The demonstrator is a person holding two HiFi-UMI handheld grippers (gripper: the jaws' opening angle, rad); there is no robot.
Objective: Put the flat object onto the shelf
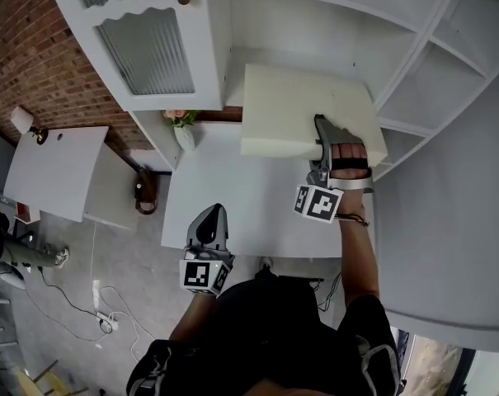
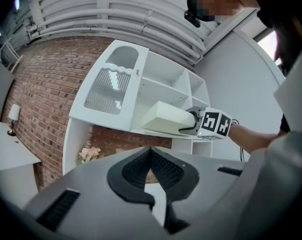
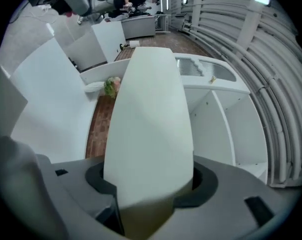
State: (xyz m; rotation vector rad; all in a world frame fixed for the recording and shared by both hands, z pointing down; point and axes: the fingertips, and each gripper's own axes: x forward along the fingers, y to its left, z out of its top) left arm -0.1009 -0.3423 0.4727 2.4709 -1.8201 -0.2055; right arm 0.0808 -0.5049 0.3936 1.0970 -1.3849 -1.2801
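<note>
The flat object (image 1: 298, 110) is a thick cream-white slab. My right gripper (image 1: 323, 134) is shut on its near edge and holds it flat over the white counter (image 1: 224, 205) of the shelf unit, with its far end reaching into the open compartment (image 1: 315, 31). The right gripper view has the slab (image 3: 151, 109) running away from the right gripper (image 3: 148, 184), filling the jaws. From the left gripper view the slab (image 2: 163, 118) hangs slightly tilted above the counter ledge. My left gripper (image 1: 209, 219) is shut and empty at the counter's near left edge.
A small vase of flowers (image 1: 181, 124) stands at the counter's back left corner. Above it hangs a cabinet door with ribbed glass (image 1: 146, 48). More open compartments (image 1: 447, 81) lie to the right. A white table (image 1: 55, 167) and cables (image 1: 84, 304) are on the floor to the left.
</note>
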